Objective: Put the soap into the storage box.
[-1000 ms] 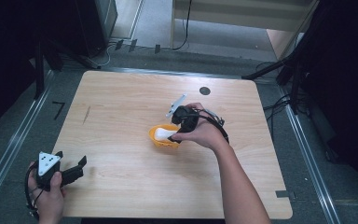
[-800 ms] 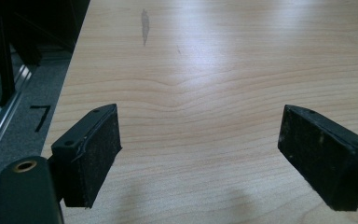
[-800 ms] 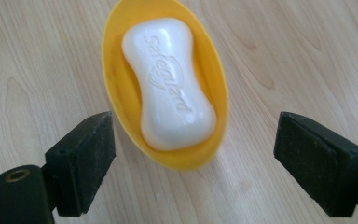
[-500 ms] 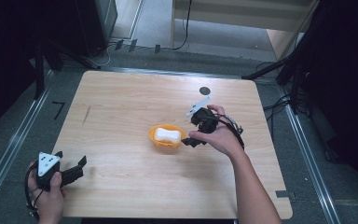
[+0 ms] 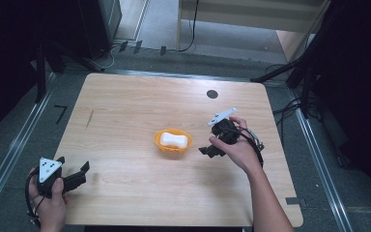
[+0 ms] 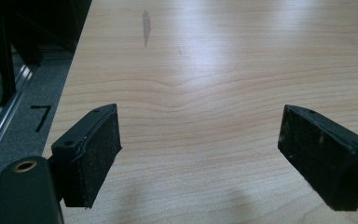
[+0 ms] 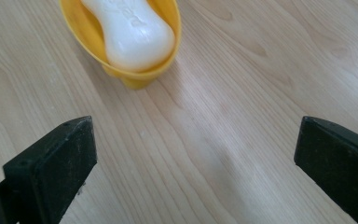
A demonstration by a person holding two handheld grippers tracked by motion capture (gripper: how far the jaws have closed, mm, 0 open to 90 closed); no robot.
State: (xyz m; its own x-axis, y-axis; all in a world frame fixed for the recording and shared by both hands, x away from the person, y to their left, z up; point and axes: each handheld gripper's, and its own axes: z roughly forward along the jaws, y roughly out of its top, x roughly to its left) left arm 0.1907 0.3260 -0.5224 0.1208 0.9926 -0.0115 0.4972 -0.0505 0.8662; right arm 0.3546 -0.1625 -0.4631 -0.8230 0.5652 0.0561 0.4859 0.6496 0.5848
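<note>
While the soap [image 5: 173, 139] lies in the yellow dish [image 5: 160, 143] mid-table in the high view, the right gripper [image 5: 206, 150] sits beside it, jaws just opened wide, empty. Its own view shows the dish close ahead; a careless swing could knock it. The left gripper [image 6: 200, 158] gapes empty.

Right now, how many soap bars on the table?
1. The white soap bar lies in the orange dish at the table's middle, left of the open right gripper. None else visible.

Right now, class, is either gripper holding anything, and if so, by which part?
Nothing is held. The right gripper is open beside the yellow dish, with the white soap bar lying in it. The left gripper is open over bare table.
</note>
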